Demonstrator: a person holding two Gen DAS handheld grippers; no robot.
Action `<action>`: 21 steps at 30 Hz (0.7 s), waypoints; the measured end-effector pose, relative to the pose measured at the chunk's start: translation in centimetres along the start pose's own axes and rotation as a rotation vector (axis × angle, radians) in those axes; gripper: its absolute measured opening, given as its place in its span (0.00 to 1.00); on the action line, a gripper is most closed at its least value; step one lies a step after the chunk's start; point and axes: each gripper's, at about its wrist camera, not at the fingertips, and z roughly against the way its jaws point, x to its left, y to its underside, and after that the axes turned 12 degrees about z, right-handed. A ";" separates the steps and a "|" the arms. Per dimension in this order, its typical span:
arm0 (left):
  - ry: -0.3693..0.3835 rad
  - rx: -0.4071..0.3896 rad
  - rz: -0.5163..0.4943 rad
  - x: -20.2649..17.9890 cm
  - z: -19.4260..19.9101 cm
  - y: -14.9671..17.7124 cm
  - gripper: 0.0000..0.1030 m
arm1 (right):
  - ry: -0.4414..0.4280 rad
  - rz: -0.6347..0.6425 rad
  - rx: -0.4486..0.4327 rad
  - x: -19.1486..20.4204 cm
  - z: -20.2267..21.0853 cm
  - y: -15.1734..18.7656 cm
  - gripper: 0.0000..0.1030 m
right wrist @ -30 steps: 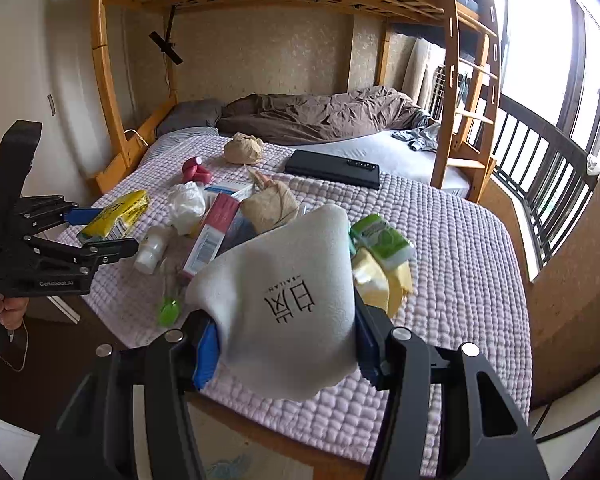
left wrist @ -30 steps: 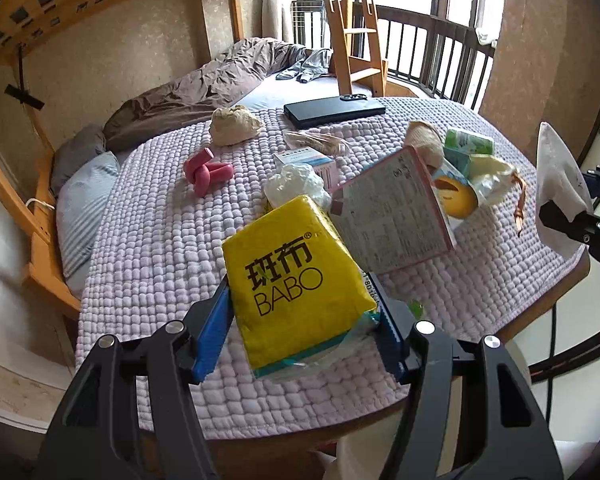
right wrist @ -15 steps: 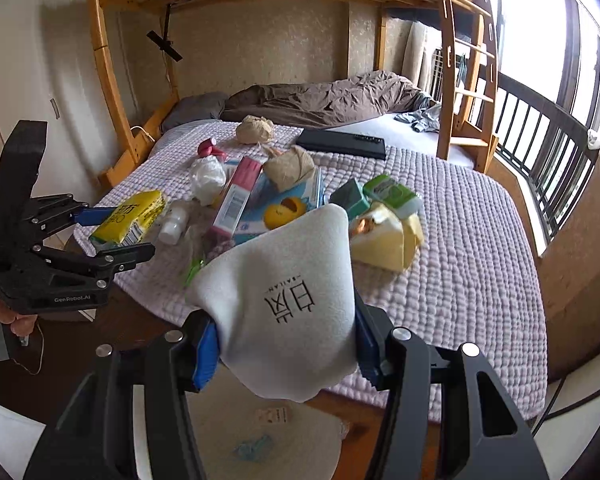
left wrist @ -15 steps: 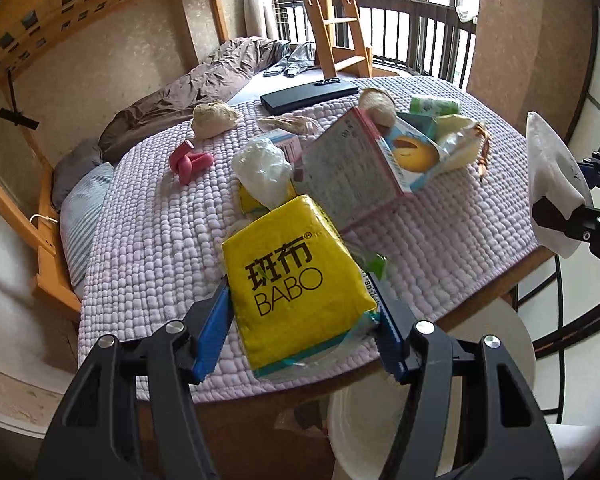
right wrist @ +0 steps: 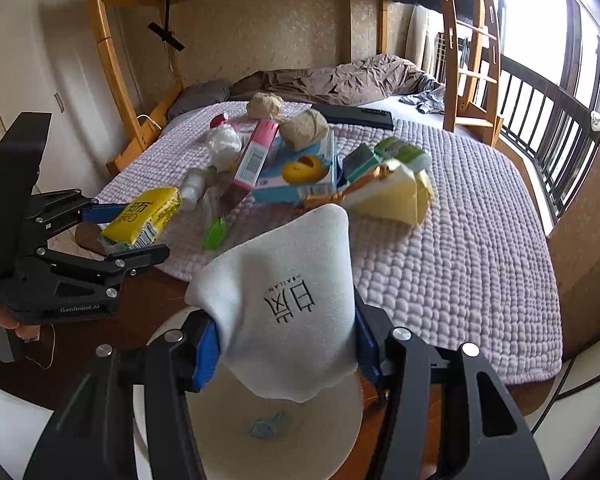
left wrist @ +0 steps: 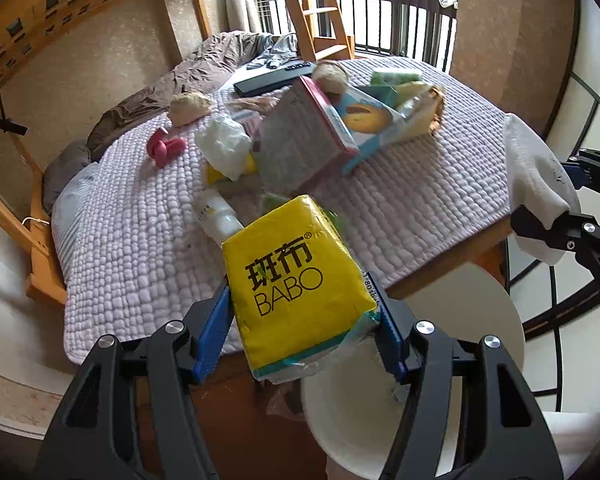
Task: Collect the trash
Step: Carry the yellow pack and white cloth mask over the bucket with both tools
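Note:
My left gripper (left wrist: 304, 316) is shut on a yellow BABO tissue pack (left wrist: 296, 284), held past the bed's front edge above a round white bin (left wrist: 440, 360). It also shows in the right wrist view (right wrist: 140, 216). My right gripper (right wrist: 284, 340) is shut on a white cloth pouch (right wrist: 284, 300) with printed characters, held over the same white bin (right wrist: 280, 432), which has a small blue scrap inside. The pouch also shows in the left wrist view (left wrist: 536, 184).
The lilac quilted bed (left wrist: 132, 240) carries a pile of trash: a pink-edged box (left wrist: 308, 136), a blue carton (right wrist: 300, 172), a white plastic wad (left wrist: 224, 148), a small bottle (left wrist: 216, 216), a yellow bag (right wrist: 392, 196), paper balls. A black keyboard (right wrist: 356, 116) lies further back.
Both grippers have pulled back from the bed with their loads. The white bin has come into view beneath them, and the bed's front edge now lies ahead.

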 end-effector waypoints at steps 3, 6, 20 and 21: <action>0.011 0.012 -0.005 -0.4 -0.1 0.6 0.62 | -0.005 -0.005 0.007 0.1 0.0 0.4 0.52; 0.022 0.022 -0.019 -1.0 -0.1 1.1 0.62 | -0.017 -0.015 0.019 0.4 0.1 1.1 0.52; 0.058 0.096 -0.061 -3.0 -0.9 4.3 0.62 | -0.050 -0.045 0.094 1.2 -0.7 4.4 0.52; 0.060 0.101 -0.064 -3.1 -1.0 4.5 0.62 | -0.054 -0.047 0.101 1.3 -0.8 4.6 0.52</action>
